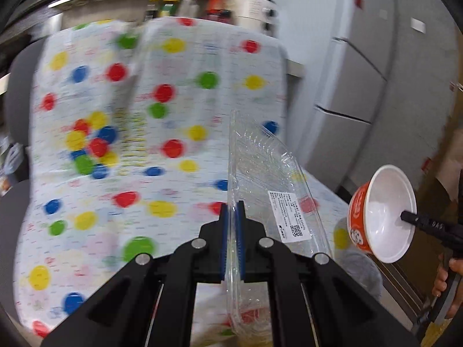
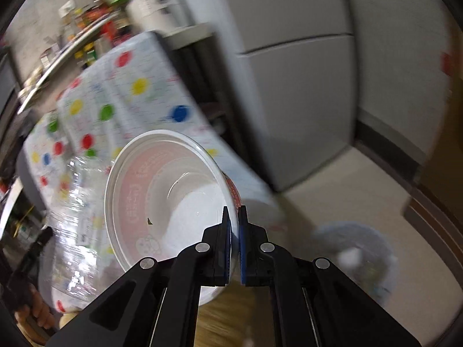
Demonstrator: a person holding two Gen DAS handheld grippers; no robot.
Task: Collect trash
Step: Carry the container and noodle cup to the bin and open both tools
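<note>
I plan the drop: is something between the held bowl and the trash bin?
Nothing visible does. The right gripper holds the bowl by its rim, and bare floor lies before the blurred bin at lower right.

Each tool, left tool (image 1: pixel 232 206) and right tool (image 2: pixel 233 212), has black angular links, four round silver screws and blue pads (image 1: pixel 240 231). The hand (image 1: pixel 444 282) shows bare skin.

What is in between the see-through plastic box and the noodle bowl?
In the left wrist view, only the spotted tablecloth shows behind the gap between the plastic box and the bowl; they do not touch.
</note>
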